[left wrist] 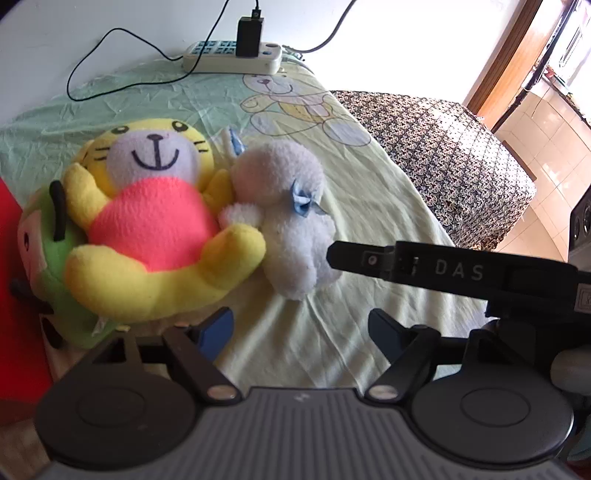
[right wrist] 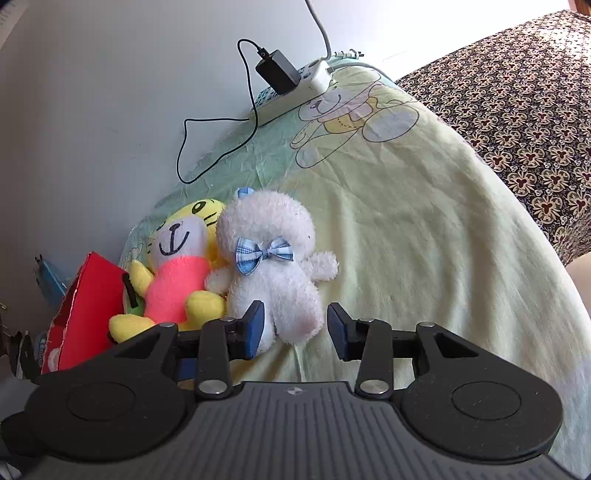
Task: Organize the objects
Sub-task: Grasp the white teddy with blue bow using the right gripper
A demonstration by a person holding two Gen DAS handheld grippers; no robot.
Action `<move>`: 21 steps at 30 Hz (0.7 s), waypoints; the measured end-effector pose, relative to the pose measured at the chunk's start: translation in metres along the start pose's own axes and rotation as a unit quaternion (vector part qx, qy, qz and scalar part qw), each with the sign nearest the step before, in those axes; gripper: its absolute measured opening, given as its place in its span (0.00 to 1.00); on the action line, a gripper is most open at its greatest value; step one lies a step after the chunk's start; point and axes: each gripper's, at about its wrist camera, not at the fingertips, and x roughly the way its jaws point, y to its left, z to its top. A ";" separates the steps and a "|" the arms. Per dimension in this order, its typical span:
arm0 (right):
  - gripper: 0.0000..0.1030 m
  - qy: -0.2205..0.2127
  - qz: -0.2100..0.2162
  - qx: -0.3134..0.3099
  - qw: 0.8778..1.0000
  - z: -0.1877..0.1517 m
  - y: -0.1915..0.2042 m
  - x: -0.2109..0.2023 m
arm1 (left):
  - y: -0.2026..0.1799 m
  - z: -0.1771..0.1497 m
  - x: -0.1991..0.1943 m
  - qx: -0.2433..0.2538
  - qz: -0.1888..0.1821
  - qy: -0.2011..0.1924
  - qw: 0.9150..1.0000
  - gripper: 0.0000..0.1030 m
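A: What do the toys lie on?

B: A bed [right wrist: 424, 229] with a pale yellow-green sheet printed with a teddy bear, pushed against a white wall. A white power strip [left wrist: 232, 59] with a black charger [left wrist: 250, 35] plugged in lies by the wall, and a dark patterned cover [left wrist: 443, 147] lies further along the bed.

A: Where are the toys?

B: The white plush [right wrist: 275, 273] with a blue bow lies just beside the yellow tiger plush [left wrist: 147, 221] in a pink shirt, touching it. The tiger rests on a green plush [left wrist: 55, 236] next to a red box [right wrist: 88, 306].

A: And the right gripper [right wrist: 295, 326]?

B: Its fingers [right wrist: 255, 326] stand partly apart around the white plush's lower body. The left pad sits against the plush; the right pad is just clear. It grips nothing.

A: The left gripper [left wrist: 301, 334]?

B: Fingers apart over bare sheet, nothing between them. The tiger's foot is just beside its left pad, the white plush just ahead.
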 end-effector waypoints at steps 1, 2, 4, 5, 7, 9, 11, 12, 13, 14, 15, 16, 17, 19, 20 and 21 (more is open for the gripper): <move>0.41 0.003 0.000 -0.003 1.000 0.001 0.000 0.003 | 0.001 0.001 0.001 0.002 0.000 0.000 1.000 0.77; 0.41 0.006 0.000 -0.007 1.000 0.002 0.001 0.007 | 0.002 0.002 0.003 0.003 0.001 0.001 1.000 0.76; 0.41 0.010 -0.001 -0.012 1.000 0.004 0.002 0.014 | 0.004 0.004 0.006 0.003 0.002 0.002 1.000 0.76; 0.41 0.012 -0.002 -0.015 1.000 0.005 0.002 0.017 | 0.006 0.006 0.008 0.001 0.002 0.003 1.000 0.76; 0.41 0.016 0.000 -0.017 1.000 0.006 0.002 0.022 | 0.010 0.008 0.011 -0.004 0.000 0.007 1.000 0.76; 0.41 0.021 0.006 -0.015 1.000 0.007 0.002 0.026 | 0.014 0.010 0.016 -0.008 0.000 0.012 1.000 0.76; 0.39 0.024 0.010 -0.018 1.000 0.008 0.003 0.030 | 0.017 0.011 0.020 -0.013 -0.003 0.015 1.000 0.76; 0.37 0.026 0.013 -0.019 0.999 0.007 0.003 0.032 | 0.018 0.011 0.021 -0.014 -0.004 0.017 1.000 0.76; 0.35 0.029 0.018 -0.021 0.999 0.007 0.004 0.032 | 0.018 0.011 0.021 -0.015 -0.005 0.018 1.000 0.76; 0.34 0.029 0.018 -0.023 0.999 0.007 0.004 0.032 | 0.018 0.011 0.022 -0.014 -0.005 0.018 1.000 0.76; 0.33 0.029 0.018 -0.026 0.999 0.007 0.005 0.032 | 0.017 0.011 0.022 -0.012 -0.004 0.019 1.000 0.76; 0.31 0.029 0.019 -0.030 0.999 0.007 0.005 0.032 | 0.017 0.011 0.022 -0.011 -0.004 0.019 1.000 0.76; 0.29 0.029 0.020 -0.031 0.999 0.006 0.005 0.031 | 0.016 0.011 0.021 -0.010 -0.004 0.018 1.000 0.76; 0.27 0.029 0.022 -0.031 0.999 0.006 0.004 0.027 | 0.015 0.010 0.018 -0.008 -0.005 0.016 1.000 0.76; 0.26 0.028 0.024 -0.031 0.999 0.005 0.004 0.025 | 0.014 0.009 0.017 -0.006 -0.005 0.014 1.000 0.76; 0.26 0.026 0.024 -0.032 0.999 0.004 0.004 0.023 | 0.013 0.009 0.015 -0.004 -0.005 0.012 1.000 0.76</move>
